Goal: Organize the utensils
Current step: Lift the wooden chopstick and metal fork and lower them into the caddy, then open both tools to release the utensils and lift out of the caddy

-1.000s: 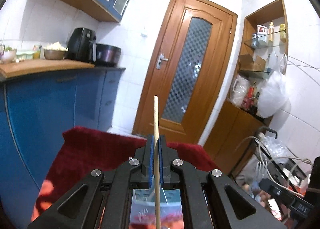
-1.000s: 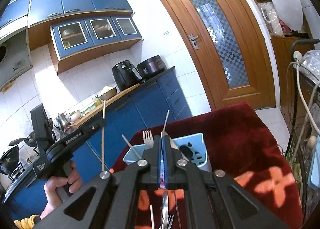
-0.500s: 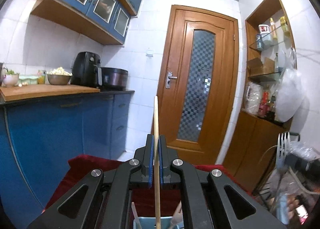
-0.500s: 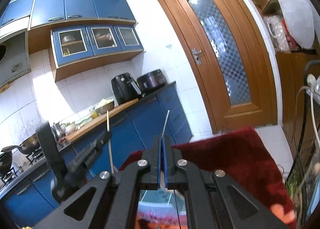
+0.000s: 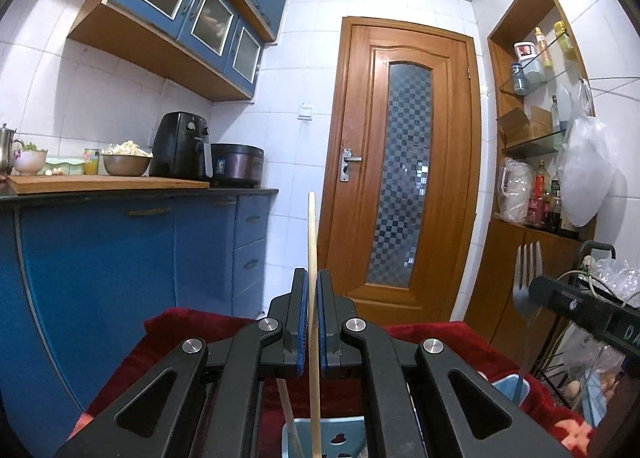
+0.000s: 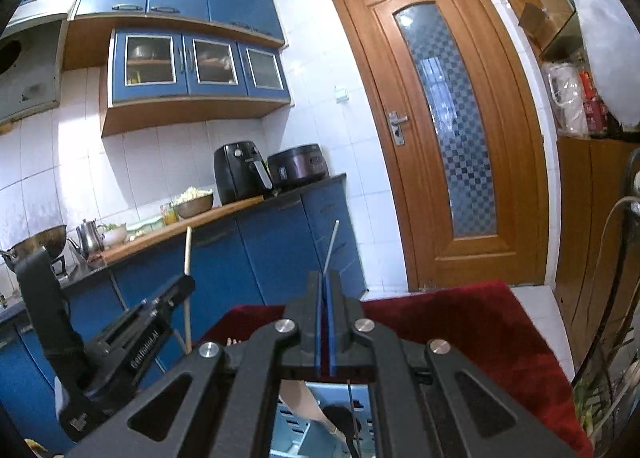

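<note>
My left gripper [image 5: 311,278] is shut on a wooden chopstick [image 5: 311,234] that stands upright; its lower end reaches down into a light blue utensil holder [image 5: 332,434] under the jaws. My right gripper [image 6: 325,278] is shut on a metal fork, seen edge-on as a thin rod [image 6: 332,242]. In the left wrist view the fork [image 5: 527,278] shows tines up at the right, held by the right gripper [image 5: 538,292] over the holder's far corner [image 5: 516,388]. The holder [image 6: 296,422] sits below the right gripper with other utensils in it.
A dark red cloth [image 6: 480,330] covers the table under the holder. Blue kitchen cabinets [image 5: 120,258] run along the left with an air fryer [image 5: 182,146]. A wooden door [image 5: 404,162] is ahead, a wire rack [image 5: 592,338] at the right.
Both grippers have risen and tilted upward, so the table and holder have dropped low in view. The fork and right gripper now appear at the right of the left wrist view.
</note>
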Demonstrator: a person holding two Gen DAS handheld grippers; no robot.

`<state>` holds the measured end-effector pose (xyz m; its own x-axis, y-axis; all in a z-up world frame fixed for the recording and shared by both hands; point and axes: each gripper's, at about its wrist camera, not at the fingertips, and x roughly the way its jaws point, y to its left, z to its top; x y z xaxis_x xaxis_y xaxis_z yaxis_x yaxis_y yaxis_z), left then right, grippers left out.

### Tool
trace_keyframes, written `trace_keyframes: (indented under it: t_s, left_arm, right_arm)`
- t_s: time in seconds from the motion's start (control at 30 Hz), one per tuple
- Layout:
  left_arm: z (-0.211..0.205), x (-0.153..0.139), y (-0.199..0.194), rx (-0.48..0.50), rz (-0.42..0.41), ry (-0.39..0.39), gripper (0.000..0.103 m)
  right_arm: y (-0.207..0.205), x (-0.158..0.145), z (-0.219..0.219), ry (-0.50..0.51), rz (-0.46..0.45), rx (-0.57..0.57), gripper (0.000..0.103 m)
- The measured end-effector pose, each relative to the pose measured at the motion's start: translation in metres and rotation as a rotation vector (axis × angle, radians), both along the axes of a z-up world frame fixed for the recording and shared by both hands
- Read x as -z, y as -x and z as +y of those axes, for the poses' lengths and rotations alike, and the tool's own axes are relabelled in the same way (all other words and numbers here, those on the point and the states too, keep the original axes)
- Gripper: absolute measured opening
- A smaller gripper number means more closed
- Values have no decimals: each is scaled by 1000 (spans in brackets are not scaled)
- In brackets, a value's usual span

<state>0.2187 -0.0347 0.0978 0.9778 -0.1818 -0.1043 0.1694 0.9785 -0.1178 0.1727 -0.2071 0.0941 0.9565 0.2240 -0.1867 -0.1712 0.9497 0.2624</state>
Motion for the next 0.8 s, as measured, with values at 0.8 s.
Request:
trace_keyframes:
  t_s: [0.8]
  left_arm:
    - [8,8,24,111,157,-15,13]
  right_arm:
    - [17,17,-1,-19,94,-35,9]
